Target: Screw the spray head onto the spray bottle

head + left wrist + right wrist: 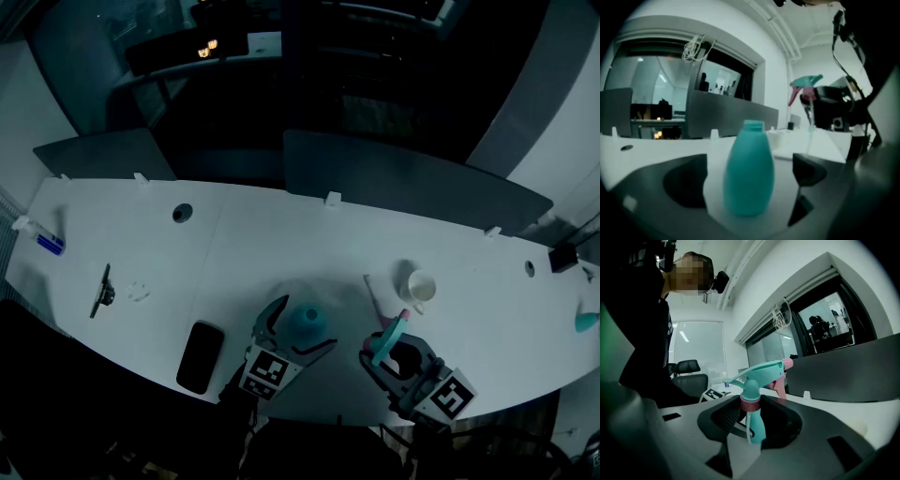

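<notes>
Our wide-open left tool (746, 180) brackets the standing spray bottle (307, 322) to brace it, while beside the bottle our right tool (751, 425) clamps the spray head (758, 375) for threading.

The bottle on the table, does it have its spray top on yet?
No, the bottle has a bare neck; the spray head is in the right tongs.
</notes>
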